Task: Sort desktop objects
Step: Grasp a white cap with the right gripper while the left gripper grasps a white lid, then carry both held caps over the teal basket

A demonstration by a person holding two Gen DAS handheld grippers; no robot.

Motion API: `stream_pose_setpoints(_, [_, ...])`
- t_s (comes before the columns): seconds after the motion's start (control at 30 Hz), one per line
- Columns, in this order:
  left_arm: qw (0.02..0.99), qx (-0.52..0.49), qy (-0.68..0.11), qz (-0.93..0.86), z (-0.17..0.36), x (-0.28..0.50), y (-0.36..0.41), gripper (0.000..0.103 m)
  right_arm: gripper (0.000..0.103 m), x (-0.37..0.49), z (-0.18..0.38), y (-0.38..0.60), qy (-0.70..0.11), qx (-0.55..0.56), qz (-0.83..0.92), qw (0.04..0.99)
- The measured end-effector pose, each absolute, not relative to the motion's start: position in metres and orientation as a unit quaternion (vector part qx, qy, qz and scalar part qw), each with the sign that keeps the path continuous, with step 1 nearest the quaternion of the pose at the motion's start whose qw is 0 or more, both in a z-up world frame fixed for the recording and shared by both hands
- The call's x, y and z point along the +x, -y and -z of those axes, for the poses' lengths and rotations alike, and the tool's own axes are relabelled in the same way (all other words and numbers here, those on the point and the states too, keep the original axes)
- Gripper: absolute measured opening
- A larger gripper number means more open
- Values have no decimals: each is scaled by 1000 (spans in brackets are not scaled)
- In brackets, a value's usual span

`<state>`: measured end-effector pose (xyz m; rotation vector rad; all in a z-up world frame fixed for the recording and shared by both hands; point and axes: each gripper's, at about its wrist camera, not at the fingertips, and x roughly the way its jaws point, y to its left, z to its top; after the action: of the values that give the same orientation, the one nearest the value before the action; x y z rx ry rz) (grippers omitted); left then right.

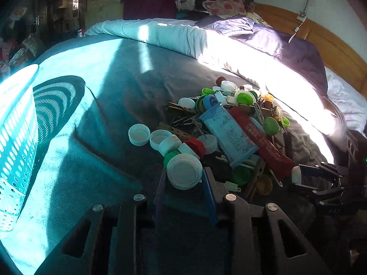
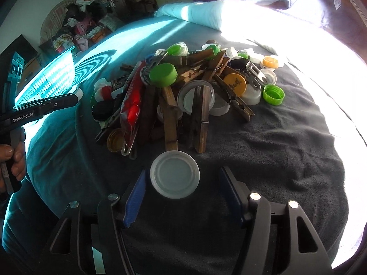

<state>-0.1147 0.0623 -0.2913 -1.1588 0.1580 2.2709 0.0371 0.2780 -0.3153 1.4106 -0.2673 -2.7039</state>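
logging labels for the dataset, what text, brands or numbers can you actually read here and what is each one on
"GenRobot.AI": white print on the black body of the left gripper, in the right wrist view.
"D.A.S": faint letters on the black body of the right gripper, in the left wrist view; uncertain.
Blue tube: dense small print, unreadable.
Red tube: a line of characters, too blurred.
Yellow cap: dark mark, unreadable.

Harsh blown-out sunlight, deep shadows, fisheye warp
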Motion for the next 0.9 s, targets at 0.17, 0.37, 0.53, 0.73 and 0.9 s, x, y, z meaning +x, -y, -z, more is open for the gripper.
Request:
stream_pose_setpoints(0.17, [287, -422, -56, -858, 274, -104, -62, 32, 38, 38, 308, -282, 100, 460, 881, 36])
stream_pose_setpoints(0.37, [277, -391, -60, -876, 234, -90, -52, 32, 38, 47, 276, -286, 93, 431, 897, 23])
stream_pose_setpoints(0.53, [264, -372, -58, -888, 203, -82, -41, 32, 38, 47, 239, -283, 89, 399, 912, 17])
stream_pose_setpoints(0.73, [246, -337, -57, -907, 161, -77, -20, 32, 38, 30, 190, -277, 72, 361, 930, 17])
stream_pose_setpoints(0.9, [224, -313, -49, -922, 130, -80, 7, 32, 38, 11, 154, -263, 58, 335, 940, 23])
